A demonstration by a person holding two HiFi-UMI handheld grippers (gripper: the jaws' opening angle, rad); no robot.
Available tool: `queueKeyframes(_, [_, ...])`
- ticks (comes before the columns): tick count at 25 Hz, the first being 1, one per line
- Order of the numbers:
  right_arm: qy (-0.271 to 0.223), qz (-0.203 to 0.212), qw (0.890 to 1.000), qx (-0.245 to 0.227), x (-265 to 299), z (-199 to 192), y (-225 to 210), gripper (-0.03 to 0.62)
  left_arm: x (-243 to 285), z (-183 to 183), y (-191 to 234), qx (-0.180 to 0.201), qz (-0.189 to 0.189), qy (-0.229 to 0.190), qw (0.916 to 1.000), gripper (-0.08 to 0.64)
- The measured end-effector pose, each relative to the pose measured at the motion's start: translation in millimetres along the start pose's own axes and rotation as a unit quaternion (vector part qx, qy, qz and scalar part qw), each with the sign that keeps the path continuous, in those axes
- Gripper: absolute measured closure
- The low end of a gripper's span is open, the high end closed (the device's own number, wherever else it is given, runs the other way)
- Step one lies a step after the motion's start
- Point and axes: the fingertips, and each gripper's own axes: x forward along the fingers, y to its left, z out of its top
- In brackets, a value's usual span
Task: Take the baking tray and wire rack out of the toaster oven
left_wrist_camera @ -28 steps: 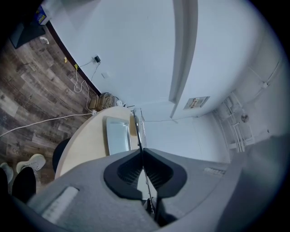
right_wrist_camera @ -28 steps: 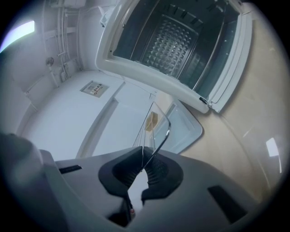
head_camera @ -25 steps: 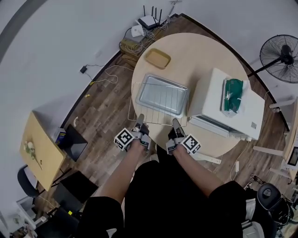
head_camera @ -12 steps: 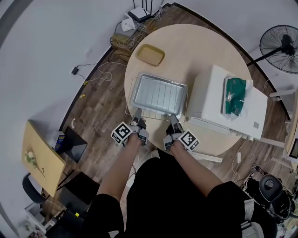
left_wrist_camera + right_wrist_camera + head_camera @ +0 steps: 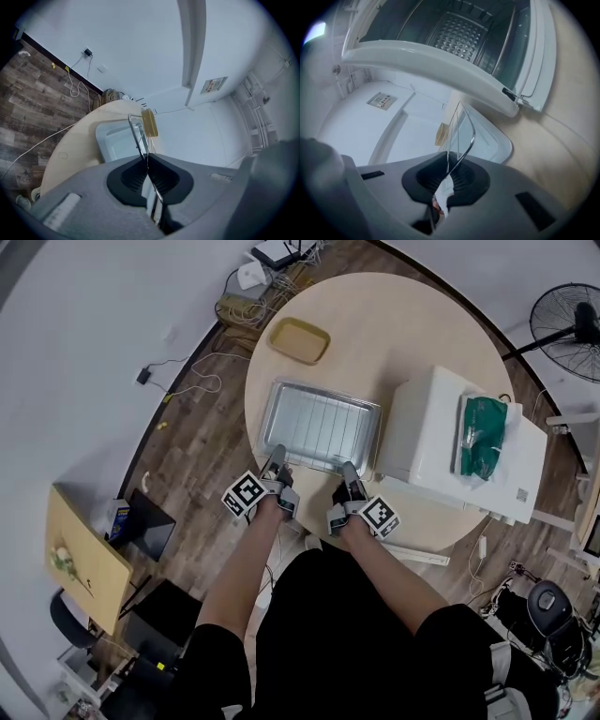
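Most of the wire rack (image 5: 137, 138) is hidden. In the head view the baking tray (image 5: 321, 426) at centre frame covers nearly all of it, and each gripper view shows only a few thin wires. Whether the rack rests on the round bench (image 5: 394, 334) or hangs just above it cannot be told. The person's body fills the lower half of the head view.

The left tongs (image 5: 276, 459) are pinched tight on a wire at the rack's lower left corner, and the wire runs up from between the dark pads (image 5: 126, 178). The right tongs (image 5: 348, 472) are likewise clamped on a wire at the rack's lower right edge.

The tray sits on the rack, its bare metal floor showing. The white toaster oven (image 5: 441, 427) stands just right of the tray, with a green pouch (image 5: 483, 435) on top. In the right gripper view its door (image 5: 440, 61) hangs open across the upper frame, with a dimpled back wall behind it. A yellow dish (image 5: 299, 340) lies on the bench above the tray.
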Motion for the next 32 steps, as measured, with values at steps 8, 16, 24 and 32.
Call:
queueKeyframes(8, [-0.002, -0.029, 0.999, 0.022, 7.6, 1.0, -17.3, 0.586, 18.1, -4.2, 14.8, 0.051, 0.054, 0.043, 0.9962, 0.538])
queueKeyframes(16, [0.015, -0.035, 0.998, 0.043, 11.4, -6.3, -24.4, 0.586, 19.5, -4.0, 24.5, 0.068, 0.074, 0.037, 0.9942, 0.535])
queueKeyframes(24, [0.054, -0.082, 0.995, 0.029, 15.7, -17.6, -34.9, 0.558, 19.2, -6.3, 32.2, 0.108, 0.113, 0.062, 0.9858, 0.523])
queueKeyframes(32, [0.070, -0.151, 0.984, 0.070, 13.0, -21.0, -43.1, 0.517, 18.6, -11.2, 36.9, 0.147, 0.148, 0.097, 0.9732, 0.464])
